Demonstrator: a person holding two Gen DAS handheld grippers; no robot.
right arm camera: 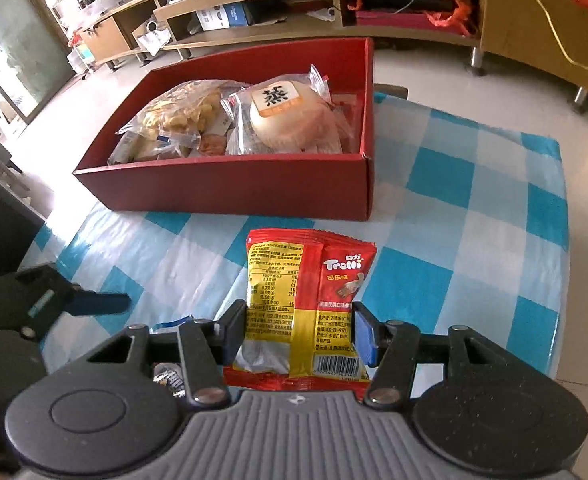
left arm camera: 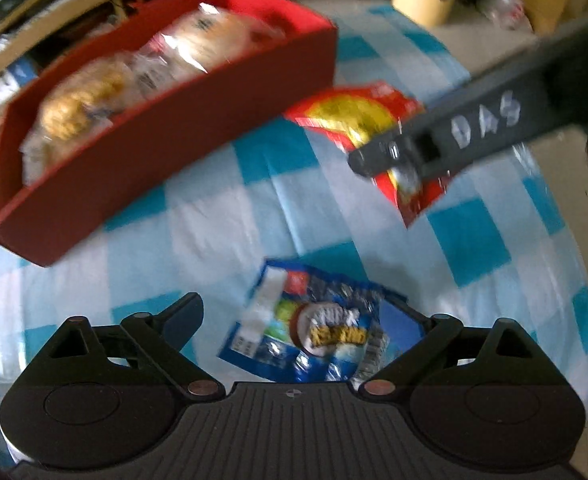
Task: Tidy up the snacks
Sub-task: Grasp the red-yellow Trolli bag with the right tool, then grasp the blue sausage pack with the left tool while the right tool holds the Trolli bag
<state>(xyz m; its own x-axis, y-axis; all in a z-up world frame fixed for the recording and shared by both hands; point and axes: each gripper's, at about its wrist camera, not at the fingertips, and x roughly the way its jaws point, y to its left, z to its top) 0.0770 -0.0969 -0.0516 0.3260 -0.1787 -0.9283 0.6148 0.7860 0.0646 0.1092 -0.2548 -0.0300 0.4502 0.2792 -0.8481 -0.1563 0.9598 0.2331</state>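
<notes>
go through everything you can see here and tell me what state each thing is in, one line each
red box: open, no lid, partly filled with wrapped snacks.
red and yellow Trolli packet: sealed, upright, clamped in the right gripper, not yet in the box.
blue snack packet: sealed, lying flat on the checked tablecloth.
left gripper: open, over the blue packet, not touching it.
right gripper: shut on the Trolli packet.

the box (right arm camera: 229,188) is sitting on the checked tablecloth (right arm camera: 474,216) toward its far edge, holding wrapped snacks (right arm camera: 294,120). the trolli packet (right arm camera: 310,300) is standing in front of the box, between the right gripper's (right arm camera: 300,332) pads. another packet (left arm camera: 306,332) is lying on the tablecloth under the left gripper (left arm camera: 298,312).
</notes>
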